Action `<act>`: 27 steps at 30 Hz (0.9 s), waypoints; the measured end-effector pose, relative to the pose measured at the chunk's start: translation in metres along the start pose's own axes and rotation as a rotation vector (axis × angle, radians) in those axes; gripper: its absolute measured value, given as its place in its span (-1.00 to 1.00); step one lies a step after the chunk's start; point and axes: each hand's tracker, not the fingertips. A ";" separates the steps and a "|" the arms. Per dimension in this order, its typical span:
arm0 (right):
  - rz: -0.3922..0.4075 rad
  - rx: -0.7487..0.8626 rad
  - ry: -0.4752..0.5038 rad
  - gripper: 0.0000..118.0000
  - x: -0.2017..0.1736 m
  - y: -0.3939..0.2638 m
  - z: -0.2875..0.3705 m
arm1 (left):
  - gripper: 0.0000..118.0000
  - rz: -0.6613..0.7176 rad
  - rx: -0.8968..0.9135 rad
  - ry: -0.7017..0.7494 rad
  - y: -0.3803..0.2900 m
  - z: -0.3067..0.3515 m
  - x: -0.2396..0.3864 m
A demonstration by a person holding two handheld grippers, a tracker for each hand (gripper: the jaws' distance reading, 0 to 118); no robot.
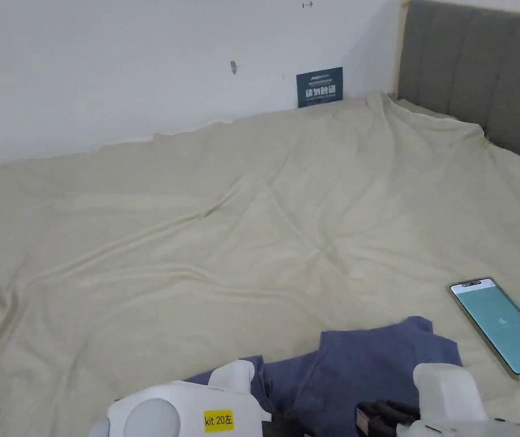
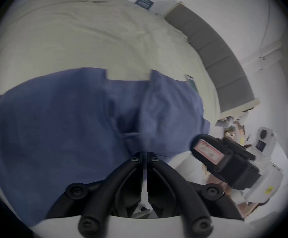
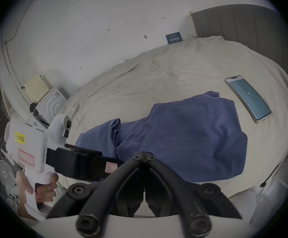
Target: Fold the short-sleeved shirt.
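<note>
A: Head view first. What are the tools doing?

B: The left gripper [image 1: 264, 424], white plastic with a yellow sticker, sits at the bottom edge, left of centre; the right gripper [image 1: 367, 418] at lower right. Their jaw tips are cut off here, so I cannot tell the grip.

A: And the shirt [image 1: 361, 370]?

B: Blue, soft, rumpled, bunched at the bottom centre on the cream bedsheet [image 1: 196, 227], between and just beyond both tools. A phone [image 1: 506, 325] lies flat at right.

A: Left gripper view?

B: Black jaws of the left gripper [image 2: 145, 155] pressed together, tips at the shirt [image 2: 62, 121] edge; whether cloth is pinched is unclear, as it is blurred.

A: Right gripper view?

B: The right gripper [image 3: 145, 155] has its jaws closed too, tips against the shirt [image 3: 182, 135], which spreads across the middle. A hand [image 3: 42, 190] holds the left gripper's handle at lower left.
</note>
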 end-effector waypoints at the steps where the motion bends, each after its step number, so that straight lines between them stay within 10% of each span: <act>1: -0.003 -0.001 -0.003 -1.00 0.000 0.000 0.000 | -0.91 0.027 -0.021 -0.041 -0.001 0.001 0.001; 13: 0.052 0.002 0.012 -1.00 -0.028 0.001 -0.002 | -0.84 0.279 0.334 0.129 -0.056 0.152 -0.093; 14: 0.064 -0.004 0.013 -1.00 -0.033 0.000 -0.004 | -0.61 0.303 0.339 0.176 -0.062 0.162 -0.102; 17: 0.089 -0.026 0.017 -1.00 -0.046 -0.003 -0.010 | 0.91 0.311 0.356 0.297 -0.076 0.178 -0.119; 27: 0.152 -0.078 -0.002 -1.00 -0.074 -0.008 -0.022 | 1.00 0.417 0.302 -0.109 -0.044 0.155 -0.167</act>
